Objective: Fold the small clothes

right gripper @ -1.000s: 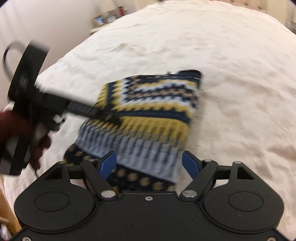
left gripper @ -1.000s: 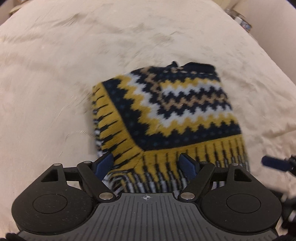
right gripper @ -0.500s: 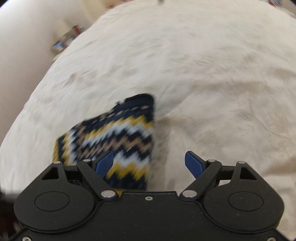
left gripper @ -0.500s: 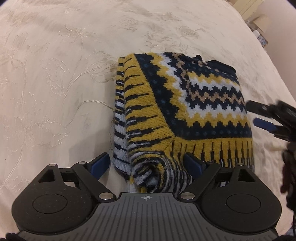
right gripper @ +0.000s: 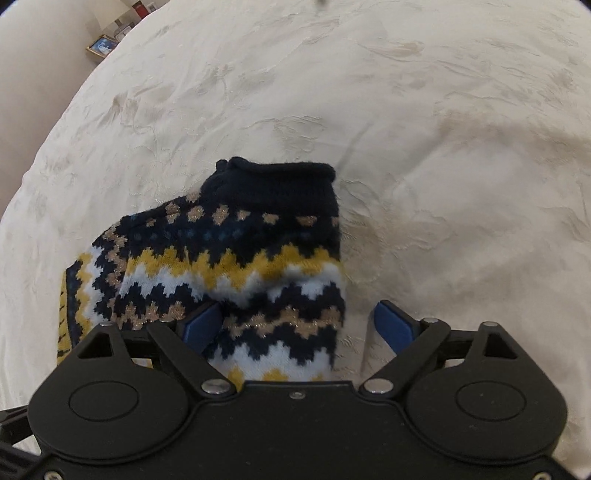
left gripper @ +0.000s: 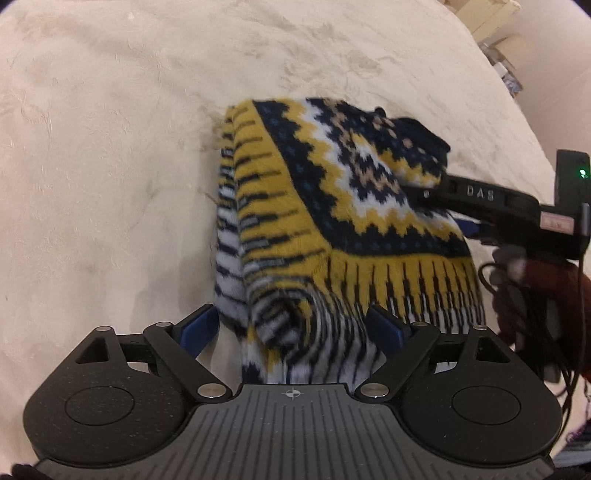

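A small knitted sweater (left gripper: 332, 206) with navy, yellow and white zigzags lies folded on the cream bedspread (left gripper: 110, 166). My left gripper (left gripper: 291, 326) is open wide over the near striped hem corner. The cloth lies between its jaws, and the left pad (left gripper: 199, 328) stands clear of it. My right gripper (right gripper: 297, 325) is at the navy collar end (right gripper: 277, 184), jaws opening, with the sweater's right edge between them and not pinched. In the left wrist view the right gripper (left gripper: 436, 210) reaches in from the right, one finger over the cloth.
A hand in a dark red sleeve (left gripper: 546, 280) with black cables holds the right gripper. Picture frames (right gripper: 101, 46) stand beyond the bed's far left edge, and light furniture (left gripper: 495, 22) past its far right. Bare bedspread (right gripper: 443, 129) surrounds the sweater.
The right gripper swung from the hem side across to the collar end and came down onto the sweater's right edge. Both grippers' jaws widened. The left gripper barely moved.
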Available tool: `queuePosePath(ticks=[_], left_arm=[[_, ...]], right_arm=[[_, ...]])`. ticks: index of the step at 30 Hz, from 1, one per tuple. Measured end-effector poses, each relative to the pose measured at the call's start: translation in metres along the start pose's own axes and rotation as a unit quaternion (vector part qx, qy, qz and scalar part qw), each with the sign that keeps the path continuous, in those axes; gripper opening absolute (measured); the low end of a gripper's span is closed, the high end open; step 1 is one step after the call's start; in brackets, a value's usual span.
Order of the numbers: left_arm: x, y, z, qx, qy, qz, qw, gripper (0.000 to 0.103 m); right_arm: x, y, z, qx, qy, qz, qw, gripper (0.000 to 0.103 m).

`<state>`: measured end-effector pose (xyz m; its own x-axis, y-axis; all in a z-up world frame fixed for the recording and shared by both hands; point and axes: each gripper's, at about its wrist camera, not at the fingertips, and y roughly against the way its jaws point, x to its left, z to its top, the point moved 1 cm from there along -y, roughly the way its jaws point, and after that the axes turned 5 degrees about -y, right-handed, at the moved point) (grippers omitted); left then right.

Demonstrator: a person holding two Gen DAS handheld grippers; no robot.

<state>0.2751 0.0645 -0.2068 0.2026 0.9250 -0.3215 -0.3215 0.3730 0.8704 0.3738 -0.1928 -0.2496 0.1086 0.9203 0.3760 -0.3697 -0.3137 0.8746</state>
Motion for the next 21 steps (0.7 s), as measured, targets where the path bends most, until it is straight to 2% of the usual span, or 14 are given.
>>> queuePosePath(ticks=[8,10,14,16,17,18,20,21], left_arm=[[0.006,-0.011,-0.011,0.009,0.025,-0.022,0.9994,0.094],[0.008,-0.017,-0.010,0.014,0.036,-0.051,0.9980,0.094],[0.009,-0.028,-0.009,0.031,0.058,-0.122,0.9904,0.093],[0.008,-0.035,-0.009,0.039,0.072,-0.165,0.9829,0.089],[0.006,-0.036,-0.009,0.044,0.074,-0.184,0.9793,0.088],[0.002,-0.037,-0.009,0.047,0.069,-0.196,0.9770,0.088],[-0.007,-0.034,-0.011,0.045,0.045,-0.210,0.9757,0.088],[-0.012,-0.032,-0.012,0.041,0.037,-0.214,0.9752,0.088]], right_arm=[[-0.011,0.000,-0.002,0.007,-0.012,0.050,0.999,0.092],[-0.016,0.001,-0.002,0.017,-0.024,0.067,0.997,0.092],[-0.023,0.002,-0.008,0.041,-0.040,0.132,0.990,0.092],[-0.024,0.000,-0.013,0.060,-0.048,0.152,0.985,0.083],[-0.024,0.000,-0.015,0.064,-0.053,0.158,0.984,0.073],[-0.026,0.001,-0.016,0.067,-0.062,0.166,0.982,0.061],[-0.029,0.007,-0.017,0.063,-0.076,0.169,0.981,0.050],[-0.029,0.012,-0.017,0.061,-0.080,0.164,0.981,0.048]])
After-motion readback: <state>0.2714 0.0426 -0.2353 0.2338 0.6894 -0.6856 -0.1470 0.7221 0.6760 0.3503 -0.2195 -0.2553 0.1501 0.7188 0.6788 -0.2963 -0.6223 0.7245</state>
